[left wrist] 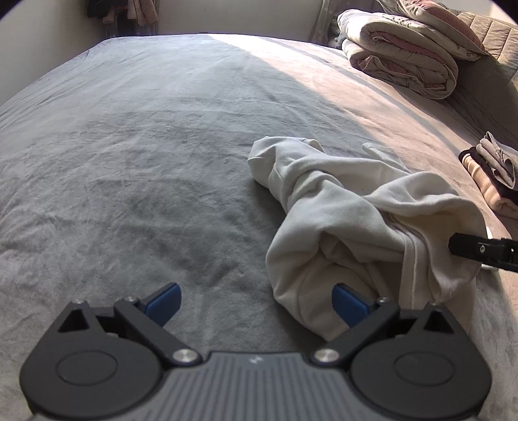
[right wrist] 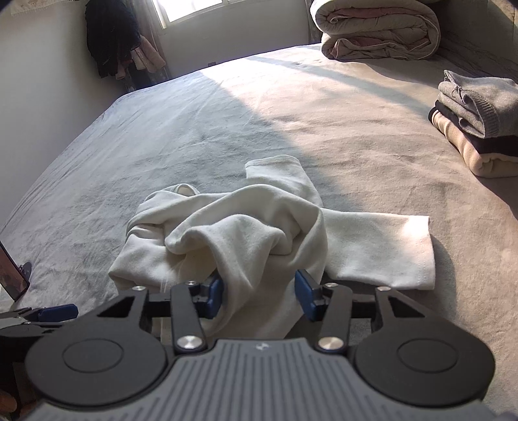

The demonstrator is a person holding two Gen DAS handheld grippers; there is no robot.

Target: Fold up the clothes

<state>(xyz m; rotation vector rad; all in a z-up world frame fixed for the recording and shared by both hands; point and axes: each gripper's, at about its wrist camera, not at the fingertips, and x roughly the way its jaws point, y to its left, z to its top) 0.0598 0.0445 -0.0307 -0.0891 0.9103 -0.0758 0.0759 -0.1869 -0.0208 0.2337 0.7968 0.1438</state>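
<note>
- Gray bed cover (left wrist: 129,145) fills both views, half in sun.
- Left claw (left wrist: 255,304) is wide open, holding nothing, beside the crumpled white shirt (left wrist: 356,226).
- Only the right view shows right claw (right wrist: 259,296) open around shirt cloth, and the window (right wrist: 194,9).

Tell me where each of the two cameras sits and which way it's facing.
Left wrist: on the left claw, open, facing across the grey bed; the white garment lies right of centre, and the right claw's tip enters at far right.
Right wrist: on the right claw, its pads around a garment fold, facing the window.
Shared: the garment, folded clothes stack, rolled duvet.
</note>
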